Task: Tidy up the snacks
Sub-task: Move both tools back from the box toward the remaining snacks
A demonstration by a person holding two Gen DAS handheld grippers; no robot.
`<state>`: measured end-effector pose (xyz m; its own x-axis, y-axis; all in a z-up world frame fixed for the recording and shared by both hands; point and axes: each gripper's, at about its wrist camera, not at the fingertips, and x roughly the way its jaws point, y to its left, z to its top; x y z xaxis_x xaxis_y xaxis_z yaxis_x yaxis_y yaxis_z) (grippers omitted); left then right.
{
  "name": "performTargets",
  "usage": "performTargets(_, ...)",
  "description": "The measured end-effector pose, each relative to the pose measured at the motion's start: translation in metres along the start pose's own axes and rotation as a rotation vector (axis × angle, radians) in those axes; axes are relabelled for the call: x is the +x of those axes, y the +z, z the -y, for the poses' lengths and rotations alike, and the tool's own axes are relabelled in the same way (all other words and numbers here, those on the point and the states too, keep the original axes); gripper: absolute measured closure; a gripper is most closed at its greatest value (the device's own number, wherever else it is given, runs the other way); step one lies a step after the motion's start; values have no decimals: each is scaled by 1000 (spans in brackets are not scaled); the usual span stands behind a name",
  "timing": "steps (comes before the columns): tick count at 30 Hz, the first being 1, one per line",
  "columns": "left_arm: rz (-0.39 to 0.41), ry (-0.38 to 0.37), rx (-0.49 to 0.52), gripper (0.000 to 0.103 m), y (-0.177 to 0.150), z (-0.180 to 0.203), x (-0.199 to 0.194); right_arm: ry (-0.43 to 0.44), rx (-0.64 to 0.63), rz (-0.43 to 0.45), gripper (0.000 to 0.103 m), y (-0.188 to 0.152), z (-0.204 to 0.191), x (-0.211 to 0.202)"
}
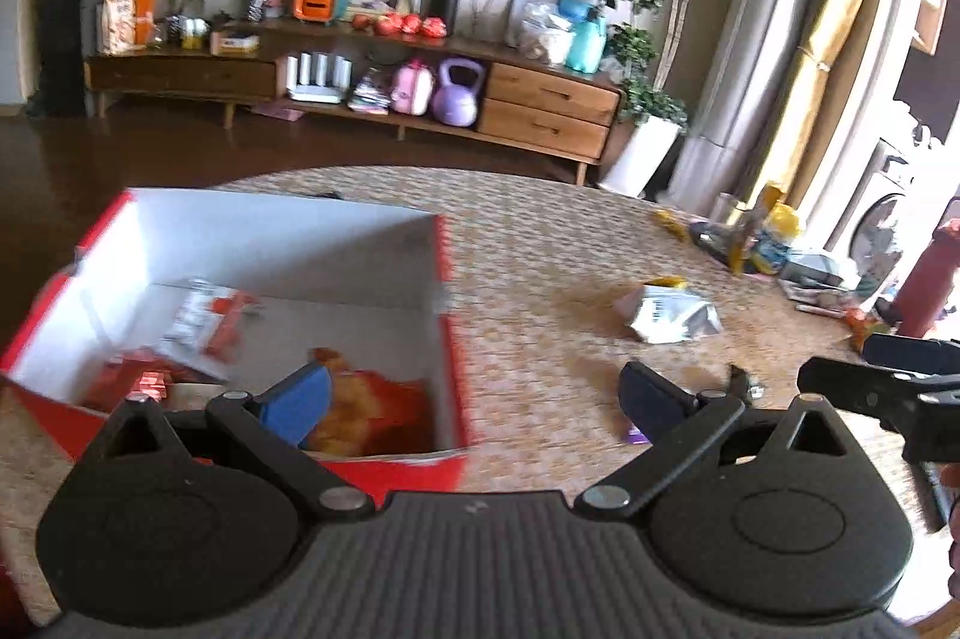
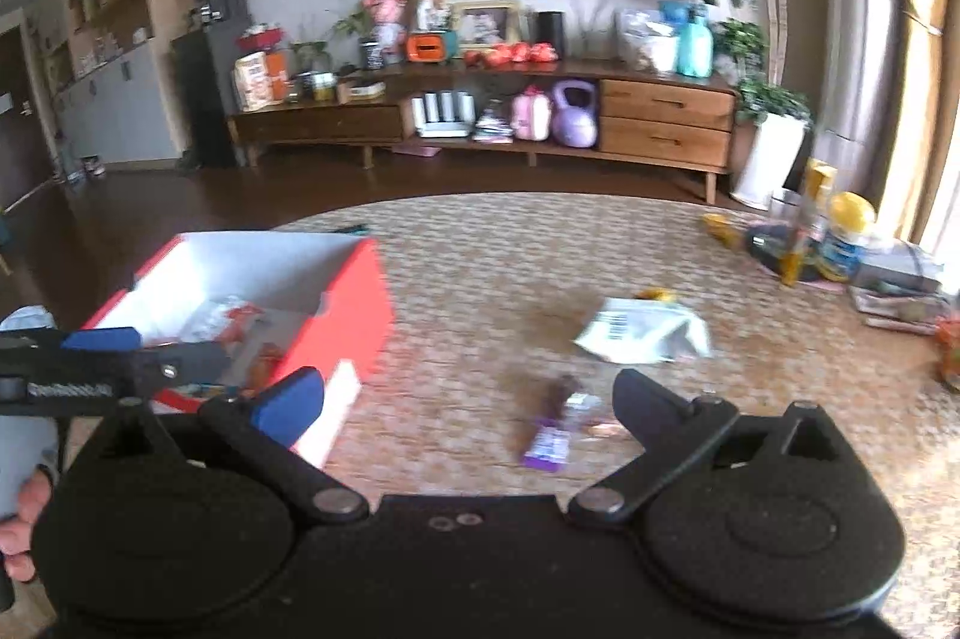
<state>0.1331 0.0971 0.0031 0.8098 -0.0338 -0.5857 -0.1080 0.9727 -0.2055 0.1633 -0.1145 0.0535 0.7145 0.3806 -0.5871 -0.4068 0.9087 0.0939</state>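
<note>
- Table [image 1: 540, 243], round, patterned woven cover; carries everything below.
- Red box [image 1: 447, 279], open top, white inside, sits on the table's left side. Snack packets lie in it: a white-and-red packet [image 1: 207, 318] toward the back, an orange packet [image 1: 360, 411] at the near right corner, small red wrappers at the near left.
- Left gripper [image 1: 474, 393] hovers over the box's near right corner, fingers [image 1: 300, 399] spread wide, nothing between them. One blue-padded finger sits over the box interior, the other over the bare table.
- Right gripper [image 2: 468, 393] hovers just right of the box, fingers [image 2: 288, 399] likewise released and empty.
- White snack bag [image 2: 642, 333], crumpled, barcode up, lies on the table well right of the box.
- Purple snack wrapper [image 2: 549, 438] lies on the table between the right gripper's fingers, near the table's front; motion blur hides detail.
- Cluster of bottles and clutter at the table's far right edge.
</note>
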Motion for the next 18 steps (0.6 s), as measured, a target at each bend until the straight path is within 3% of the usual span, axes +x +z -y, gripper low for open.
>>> performTargets(13, -75, -15, 135, 0, -5, 85, 75, -91, 72, -52, 3, -21, 101, 28)
performTargets(18, -156, -44, 179, 0, -3, 104, 115, -98, 103, -92, 7, -36, 123, 48)
